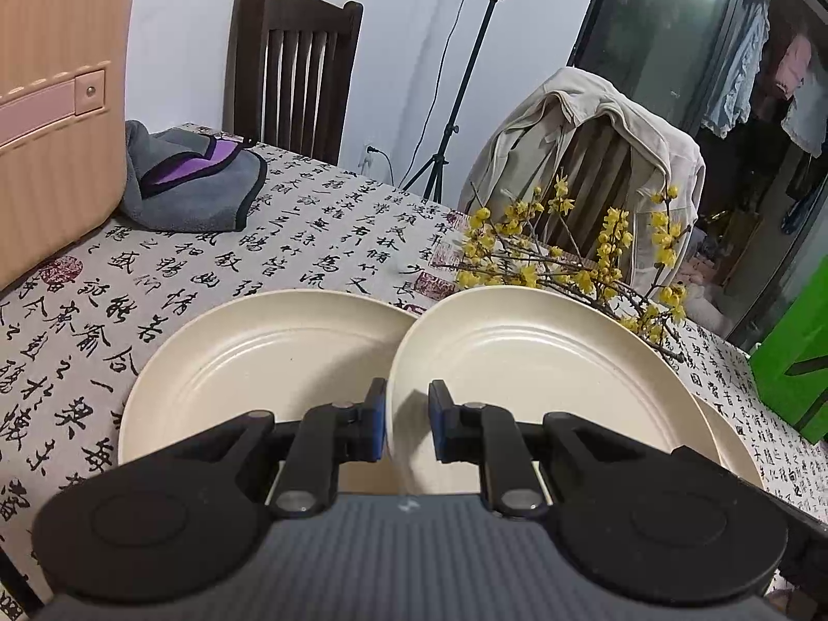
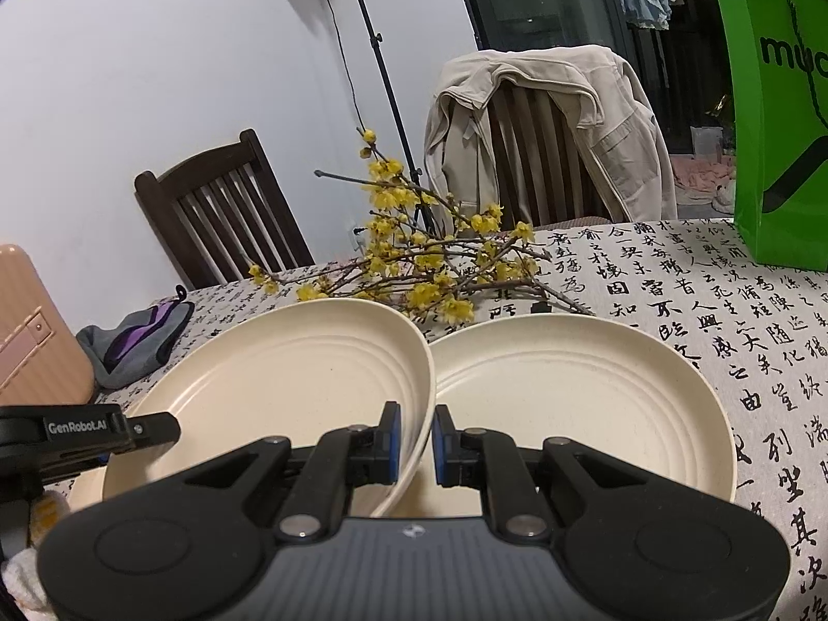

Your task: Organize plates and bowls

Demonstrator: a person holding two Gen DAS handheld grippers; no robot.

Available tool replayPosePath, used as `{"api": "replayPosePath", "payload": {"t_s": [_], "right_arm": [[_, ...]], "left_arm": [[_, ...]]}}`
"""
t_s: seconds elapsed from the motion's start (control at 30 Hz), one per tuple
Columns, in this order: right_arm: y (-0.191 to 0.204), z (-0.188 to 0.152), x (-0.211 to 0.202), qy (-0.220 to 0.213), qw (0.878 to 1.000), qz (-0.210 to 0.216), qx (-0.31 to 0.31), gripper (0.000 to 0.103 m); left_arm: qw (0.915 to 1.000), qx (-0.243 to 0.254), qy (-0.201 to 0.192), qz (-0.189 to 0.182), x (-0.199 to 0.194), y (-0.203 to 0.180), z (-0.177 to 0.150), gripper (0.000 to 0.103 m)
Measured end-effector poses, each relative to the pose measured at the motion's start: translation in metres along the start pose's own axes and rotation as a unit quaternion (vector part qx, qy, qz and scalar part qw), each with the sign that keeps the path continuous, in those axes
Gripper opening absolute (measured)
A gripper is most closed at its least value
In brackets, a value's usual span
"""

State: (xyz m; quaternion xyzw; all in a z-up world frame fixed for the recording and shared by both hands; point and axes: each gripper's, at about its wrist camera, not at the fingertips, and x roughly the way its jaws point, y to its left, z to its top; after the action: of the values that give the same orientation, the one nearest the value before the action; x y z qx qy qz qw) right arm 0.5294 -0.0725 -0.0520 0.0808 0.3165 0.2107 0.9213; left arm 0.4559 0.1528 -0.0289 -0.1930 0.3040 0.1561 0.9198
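Observation:
Three cream plates lie on the calligraphy-print tablecloth [image 1: 321,238]. The middle plate [image 1: 528,362] is tilted and lifted, and overlaps its neighbours. My left gripper [image 1: 407,414] is shut on its left rim. In the right wrist view the same plate [image 2: 290,378] has its right rim pinched by my right gripper [image 2: 416,434], which is shut on it. My left gripper [image 2: 165,427] reaches that plate's left edge. A second plate [image 1: 248,362] rests flat to the left. The third plate [image 2: 579,403] rests flat to the right and is partly covered.
Yellow blossom branches [image 2: 424,269] lie just behind the plates. A green paper bag [image 2: 776,129] stands at the right. At the left are a pink suitcase [image 1: 52,103] and a grey-purple cloth [image 1: 196,181]. Two wooden chairs, one with a jacket [image 2: 543,119], stand beyond the table.

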Motion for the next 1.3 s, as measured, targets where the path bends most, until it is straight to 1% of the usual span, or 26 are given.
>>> {"api": "replayPosePath", "payload": {"t_s": [0.5, 0.83, 1.3], "right_arm": [[0.003, 0.003, -0.008, -0.012, 1.0, 0.005, 0.001, 0.012], [0.004, 0.004, -0.011, -0.017, 1.0, 0.009, -0.002, 0.012], [0.006, 0.011, -0.022, -0.025, 1.0, 0.014, -0.011, 0.012]], "left_arm": [[0.9998, -0.008, -0.015, -0.007, -0.011, 0.001, 0.006, 0.017], [0.9996, -0.002, -0.026, -0.007, -0.018, 0.0, 0.006, 0.017], [0.9994, -0.007, -0.027, -0.018, -0.028, 0.004, 0.01, 0.017]]}}
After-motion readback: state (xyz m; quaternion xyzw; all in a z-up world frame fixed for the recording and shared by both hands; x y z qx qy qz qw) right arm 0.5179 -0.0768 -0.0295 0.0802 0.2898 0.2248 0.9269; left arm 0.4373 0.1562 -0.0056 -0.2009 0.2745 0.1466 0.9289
